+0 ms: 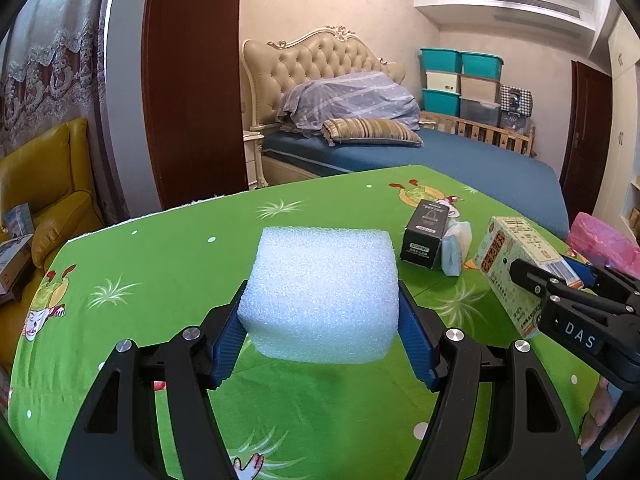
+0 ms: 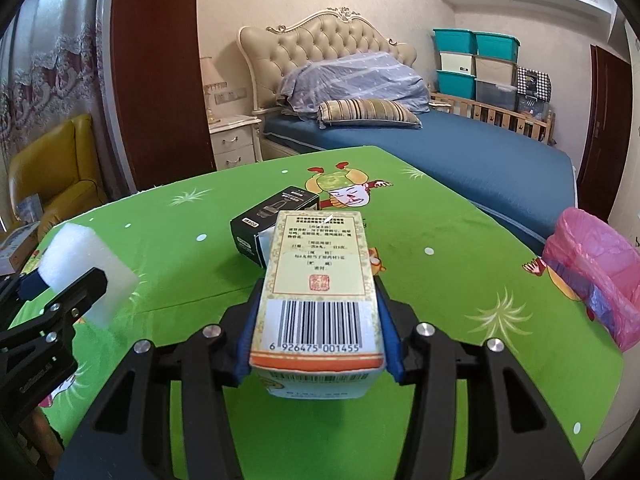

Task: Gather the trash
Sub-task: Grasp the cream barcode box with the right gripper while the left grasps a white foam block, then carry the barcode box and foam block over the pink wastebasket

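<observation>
Both hands full above the green surface: my left gripper clamps a white foam block between its blue pads, the block hanging clear of the cloth just ahead of the fingers. My right gripper grips a printed carton by its long sides, barcode up, the far end reaching out well past the fingertips.

The pink bag sits off to the right of the right gripper, at the edge of the surface, its mouth turned my way. That, I judge, is where both loads go. The carton is gripped near its back end, so I should keep it level and swing it over slowly; a quick turn could lever it out of the pads. I should bring the front end over the bag's mouth before letting go.

The foam is light and soft; I hold it firmly without crushing it.

Beyond the carton, a black box and a small pale packet lie on the surface, not yet collected.
</observation>
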The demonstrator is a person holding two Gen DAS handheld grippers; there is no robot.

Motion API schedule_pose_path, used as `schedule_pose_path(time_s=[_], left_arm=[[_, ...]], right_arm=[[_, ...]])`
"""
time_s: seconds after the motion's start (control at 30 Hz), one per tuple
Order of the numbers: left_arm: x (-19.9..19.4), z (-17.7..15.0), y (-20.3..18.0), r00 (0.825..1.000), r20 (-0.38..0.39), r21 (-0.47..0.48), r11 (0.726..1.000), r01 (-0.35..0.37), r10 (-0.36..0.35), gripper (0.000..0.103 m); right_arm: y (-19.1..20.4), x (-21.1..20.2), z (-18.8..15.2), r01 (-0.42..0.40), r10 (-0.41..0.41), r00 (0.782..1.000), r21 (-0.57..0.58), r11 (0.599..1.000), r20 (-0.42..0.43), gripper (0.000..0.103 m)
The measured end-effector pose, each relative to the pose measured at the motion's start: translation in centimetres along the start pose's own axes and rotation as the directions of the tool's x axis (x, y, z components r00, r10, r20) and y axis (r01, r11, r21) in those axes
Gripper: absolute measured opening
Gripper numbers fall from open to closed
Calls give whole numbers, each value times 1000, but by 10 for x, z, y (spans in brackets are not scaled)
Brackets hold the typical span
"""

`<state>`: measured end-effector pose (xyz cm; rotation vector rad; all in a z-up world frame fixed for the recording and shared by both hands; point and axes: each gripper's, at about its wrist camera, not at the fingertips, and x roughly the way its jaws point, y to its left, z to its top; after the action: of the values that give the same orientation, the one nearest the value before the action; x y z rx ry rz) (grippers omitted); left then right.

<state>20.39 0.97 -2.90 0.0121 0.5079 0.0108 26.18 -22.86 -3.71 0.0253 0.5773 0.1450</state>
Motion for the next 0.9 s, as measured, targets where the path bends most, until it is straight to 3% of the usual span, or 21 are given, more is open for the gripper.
schedule_pose_path(time_s=[0.17,0.37,0.9], left_arm=[[-4,1,-7,999,22,8,999,36,-36,66],[-12,4,-19,998,58,23,999,31,-32,66],[-43,19,-74,990,120,117,991,58,-72,66]], right_arm=[[-5,-8,-2,-30,30,1000,20,999,9,49],[-15,-26,-1,-59,57,997,25,998,50,49],[-67,-82,-2,-38,41,984,-22,999,171,49]])
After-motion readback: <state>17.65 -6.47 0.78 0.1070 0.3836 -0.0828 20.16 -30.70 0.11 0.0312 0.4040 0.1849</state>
